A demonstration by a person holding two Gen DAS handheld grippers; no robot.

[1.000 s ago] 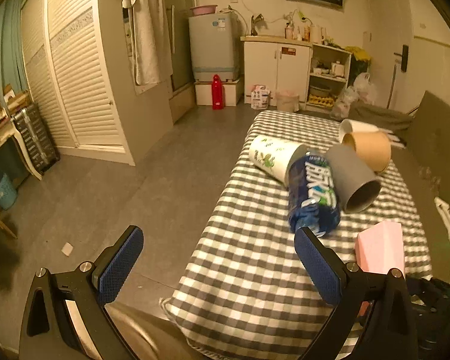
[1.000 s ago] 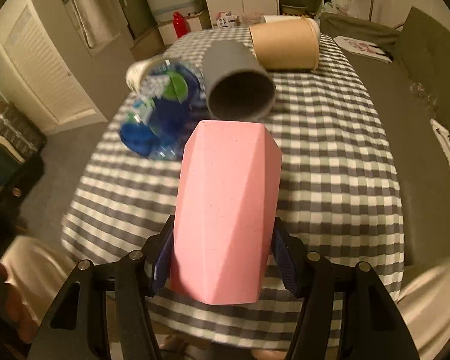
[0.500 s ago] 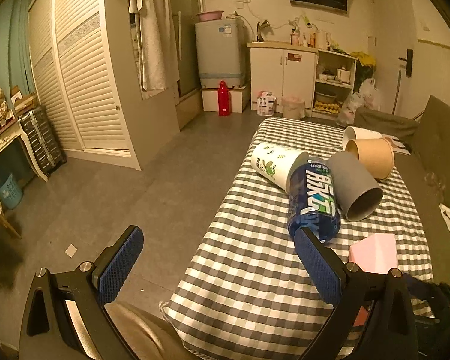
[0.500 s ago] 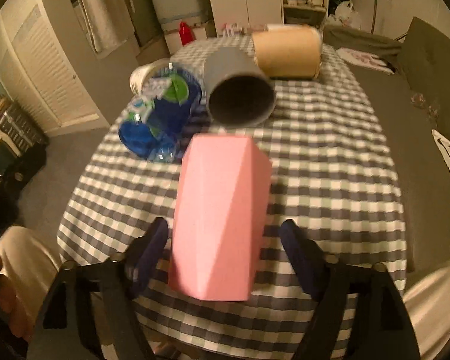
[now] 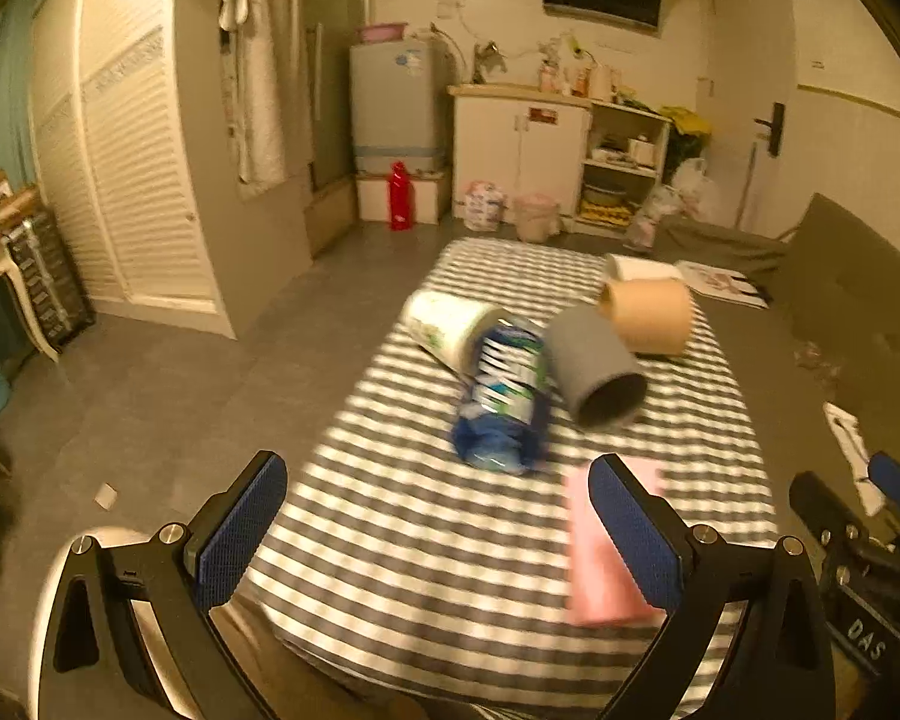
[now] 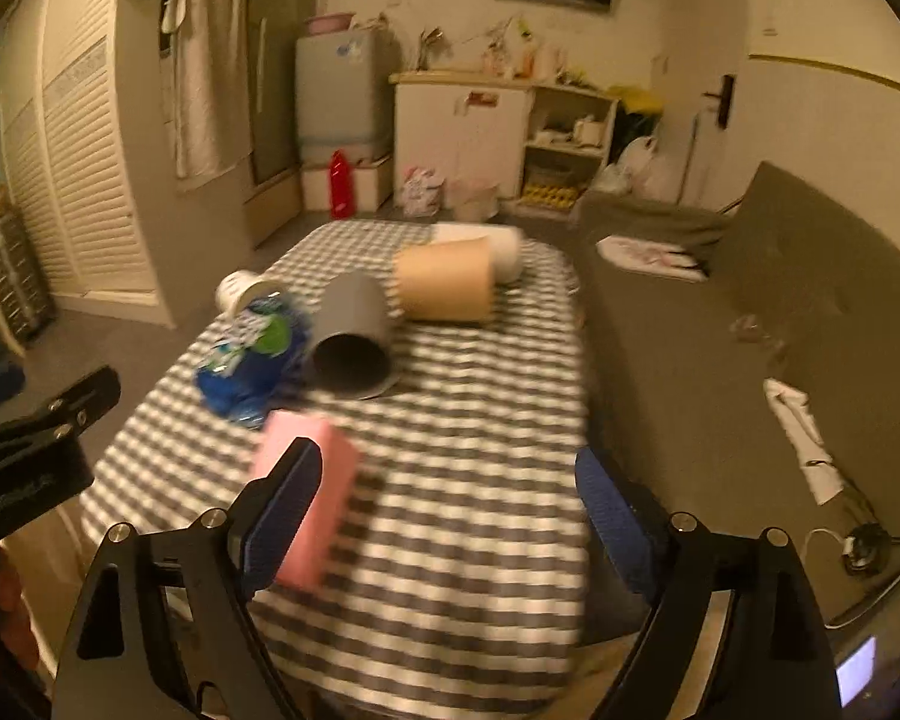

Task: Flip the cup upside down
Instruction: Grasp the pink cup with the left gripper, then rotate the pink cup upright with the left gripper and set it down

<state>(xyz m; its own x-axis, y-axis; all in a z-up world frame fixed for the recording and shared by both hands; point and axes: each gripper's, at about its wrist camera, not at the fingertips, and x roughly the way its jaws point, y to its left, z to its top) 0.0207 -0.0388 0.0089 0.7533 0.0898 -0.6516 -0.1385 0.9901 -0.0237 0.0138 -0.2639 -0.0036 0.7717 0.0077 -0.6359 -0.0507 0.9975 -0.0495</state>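
Released since a second ago, pink cup point(image 6: 309, 492) now stands on checked surface point(image 6: 468, 480), near edge; right claw point(image 6: 444, 510) spread wide, pulled back, cup beside its left finger; left claw point(image 5: 438, 528) spread, empty.

Faceted cup point(image 6: 312, 498) on table point(image 6: 480, 480) near front edge, bottle point(image 6: 252, 360) and tube point(image 6: 354, 336) behind it
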